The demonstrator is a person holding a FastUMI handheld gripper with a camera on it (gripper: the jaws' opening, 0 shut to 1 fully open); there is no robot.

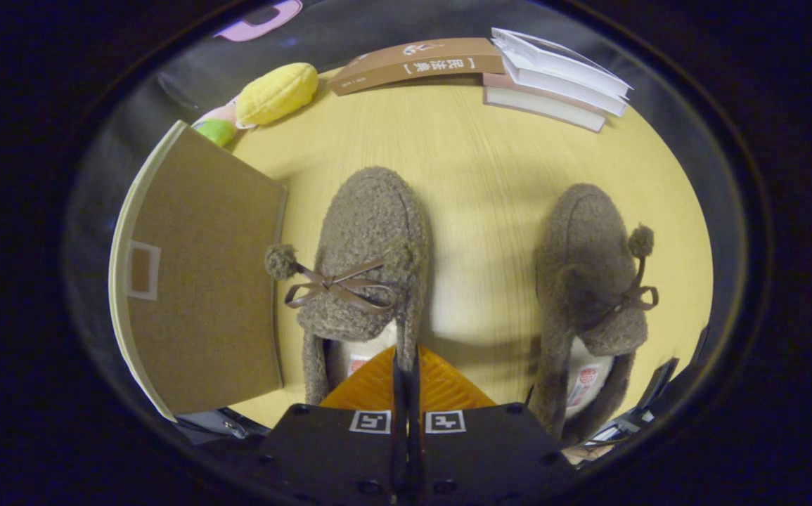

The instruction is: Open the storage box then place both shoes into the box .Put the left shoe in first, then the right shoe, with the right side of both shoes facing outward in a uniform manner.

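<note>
In the gripper view, the gripper (pixel 406 365) sits low over a pale yellow wood-grain worktop (pixel 476 176), its two fingers pressed together with only a thin dark slit between them. Their tips meet at the right wall of the heel opening of the left fuzzy brown slipper-style shoe (pixel 367 260); whether that wall is pinched between them cannot be told. This shoe lies just ahead of the fingers, toe pointing away, with a thin brown ribbon bow and a pompom on its upper.

The right fuzzy brown shoe (pixel 592 281), a match with its own bow and pompom, lies well apart on the worktop to the right of the fingers, toe also pointing away, in darker shadow.

To the left of the left shoe stands the brown cardboard storage box (pixel 202 288), its flat lid face with pale edging closed, almost touching the shoe's pompom.

Beyond the shoes, at the far edge of the worktop, lie a brown flat book (pixel 416 63), a stack of white-covered books (pixel 557 77) just beside it, and a yellow plush toy (pixel 275 93) near the box's far corner.
</note>
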